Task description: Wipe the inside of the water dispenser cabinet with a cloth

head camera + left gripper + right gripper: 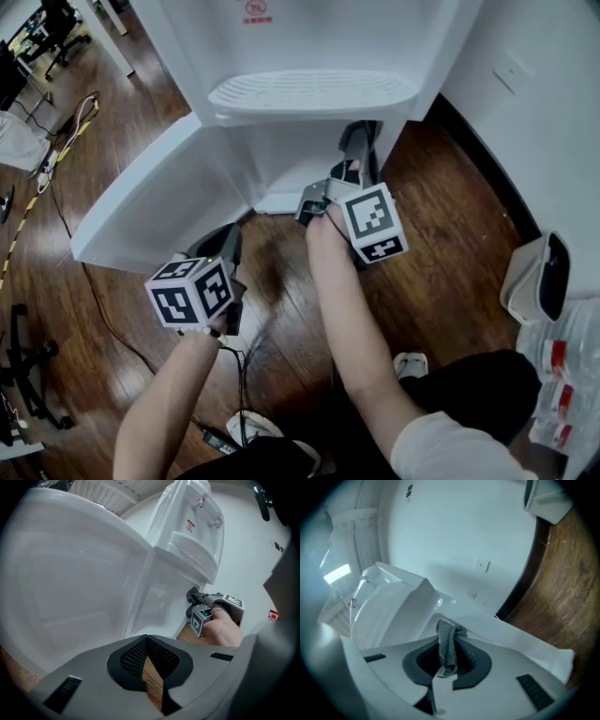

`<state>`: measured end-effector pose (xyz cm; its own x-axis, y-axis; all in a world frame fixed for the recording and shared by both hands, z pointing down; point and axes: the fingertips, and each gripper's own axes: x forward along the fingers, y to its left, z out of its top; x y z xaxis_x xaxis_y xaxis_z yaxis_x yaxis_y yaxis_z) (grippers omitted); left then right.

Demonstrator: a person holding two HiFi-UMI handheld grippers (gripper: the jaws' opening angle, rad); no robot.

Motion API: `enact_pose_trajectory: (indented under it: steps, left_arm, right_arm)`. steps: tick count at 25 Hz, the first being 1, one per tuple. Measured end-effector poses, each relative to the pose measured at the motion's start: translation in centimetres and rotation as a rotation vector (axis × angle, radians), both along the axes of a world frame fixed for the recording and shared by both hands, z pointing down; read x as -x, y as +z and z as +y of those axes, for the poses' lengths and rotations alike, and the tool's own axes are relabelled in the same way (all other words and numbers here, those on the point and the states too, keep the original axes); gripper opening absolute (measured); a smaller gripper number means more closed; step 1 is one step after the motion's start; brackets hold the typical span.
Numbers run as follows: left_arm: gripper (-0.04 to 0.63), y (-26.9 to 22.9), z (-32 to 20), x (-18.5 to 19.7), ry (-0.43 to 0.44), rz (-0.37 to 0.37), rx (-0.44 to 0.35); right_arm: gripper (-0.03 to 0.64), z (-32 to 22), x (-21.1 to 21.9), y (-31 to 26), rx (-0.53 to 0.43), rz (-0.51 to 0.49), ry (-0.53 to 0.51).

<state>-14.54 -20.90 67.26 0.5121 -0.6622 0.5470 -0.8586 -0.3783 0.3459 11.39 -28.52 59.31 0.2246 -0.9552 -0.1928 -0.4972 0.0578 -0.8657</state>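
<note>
Head view: dispenser (309, 47) at the floor's (441, 272) far edge, against the wall; door (155, 202) swung wide to the left; cabinet (281, 164) open beneath the drip tray (314, 92).
Right tool (447, 641): jaws clamped on the cloth (446, 653); tips at the right side of the cabinet mouth.
Cloth: grey, bunched into a narrow rope between the right jaws, with only a short tuft past the tips.
Left tool (147, 641): jaws drawn together, nothing between them; held low over the floor near the door's free edge, apart from it.
Contact: whether the cloth touches a cabinet wall cannot be told.
Stage (judged): wiping at its start, most of the inside yet to cover.
Risk, cloth: the thin bunch may slide out of the jaws once it drags on the plastic.
Risk, scraping: so little cloth shows that the hard jaw tips may rub the wall instead.
Risk, door: the left tool or forearm could nudge it onto the right arm.
Risk, reach: deep corners may go unwiped from this angle.
</note>
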Motion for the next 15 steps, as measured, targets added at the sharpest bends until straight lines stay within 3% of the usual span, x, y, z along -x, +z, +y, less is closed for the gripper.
enact_pose_trajectory:
  steps: [7,15]
  left_arm:
    - [-0.012,0.3,-0.1,0.2,-0.004,-0.004,0.005]
    - [-0.012,0.5,-0.1,0.1,-0.007,-0.012,0.011]
  right_arm:
    - [0.043,0.6,-0.3,-1.2,-0.043,-0.009,0.002]
    - [0.043,0.1,-0.3,9.4,0.186,-0.079,0.010]
